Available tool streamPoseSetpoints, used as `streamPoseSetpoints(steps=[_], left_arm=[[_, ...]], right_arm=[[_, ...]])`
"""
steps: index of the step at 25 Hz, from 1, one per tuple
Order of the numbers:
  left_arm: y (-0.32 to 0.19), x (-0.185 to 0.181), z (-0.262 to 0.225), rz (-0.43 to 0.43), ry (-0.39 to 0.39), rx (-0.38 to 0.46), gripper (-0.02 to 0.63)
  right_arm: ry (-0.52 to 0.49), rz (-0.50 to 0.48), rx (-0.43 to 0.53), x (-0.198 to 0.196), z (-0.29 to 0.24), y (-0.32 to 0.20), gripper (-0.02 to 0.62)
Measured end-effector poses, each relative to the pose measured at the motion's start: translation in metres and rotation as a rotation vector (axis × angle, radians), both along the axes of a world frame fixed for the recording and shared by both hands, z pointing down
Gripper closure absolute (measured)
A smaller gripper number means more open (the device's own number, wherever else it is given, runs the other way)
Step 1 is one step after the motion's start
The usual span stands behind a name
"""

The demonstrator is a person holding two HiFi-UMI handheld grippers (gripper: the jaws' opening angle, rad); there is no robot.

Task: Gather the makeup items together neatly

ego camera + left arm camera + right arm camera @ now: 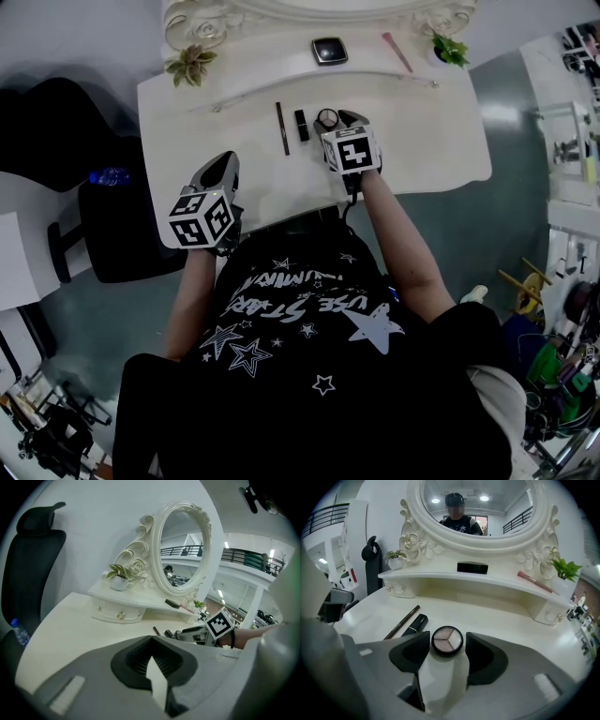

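White table (422, 141) fills the upper middle of the head view, with a raised shelf (253, 80) and an oval mirror (478, 541) along its far edge. At far left a black chair (47, 122) stands by the table, and a bottle (110, 175) with a blue cap lies beside it.

On the left end of the shelf sits a small plant (192, 64). Below it, at the lower left edge of the table, the left gripper (223, 167) hovers over bare tabletop. Its jaws are pressed together at the tips with nothing between them.

Right of it, in the middle of the table, three makeup items lie close in a row. First comes a thin brown pencil (282, 128), then a short black lipstick (302, 123) just beside it. Last is a round palette (446, 640) with three pale shades.

The right gripper (337, 122) stands over the palette. Its jaws are spread, one on each side of the palette, with a thin gap showing at each pad, and the palette rests on the table.

On the shelf above lies a black case (329, 50). Further right lie a pink stick (396, 52) and a green plant (450, 49).
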State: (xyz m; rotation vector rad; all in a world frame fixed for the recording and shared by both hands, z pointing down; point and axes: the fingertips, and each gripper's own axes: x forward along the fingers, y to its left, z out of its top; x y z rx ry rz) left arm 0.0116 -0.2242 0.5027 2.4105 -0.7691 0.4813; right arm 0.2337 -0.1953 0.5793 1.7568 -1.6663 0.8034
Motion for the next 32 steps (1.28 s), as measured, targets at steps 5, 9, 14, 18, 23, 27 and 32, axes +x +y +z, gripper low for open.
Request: streamPoseSetpoints(steps=[5,9,14,18,23,27,32], left_arm=[[0.0,0.004,-0.005,-0.005,0.016,0.01,0.605],[-0.006,0.009,-0.012,-0.017,0.033,0.027,0.606],[-0.012,0.009,-0.022,-0.033,0.042,0.048,0.606],[-0.024,0.013,-0.031,-0.048,0.056,0.078,0.604],[-0.033,0.016,-0.036,-0.061,0.062,0.081,0.606],[-0.036,0.018,-0.034,-0.066,0.062,0.072,0.606],[-0.043,0.015,-0.029,-0.081,0.062,0.053,0.604]], right_arm=[[-0.013,0.015,0.06,0.006,-0.025,0.0,0.235],[-0.038,0.065,0.152,0.017,-0.056,-0.008,0.157],[-0.058,0.09,0.24,0.024,-0.09,-0.018,0.127],[-0.032,0.11,0.293,0.035,-0.111,-0.035,0.127],[0.009,0.146,0.304,0.05,-0.121,-0.055,0.127],[0.014,0.148,0.289,0.054,-0.119,-0.073,0.127],[0.004,0.153,0.267,0.057,-0.11,-0.095,0.127]])
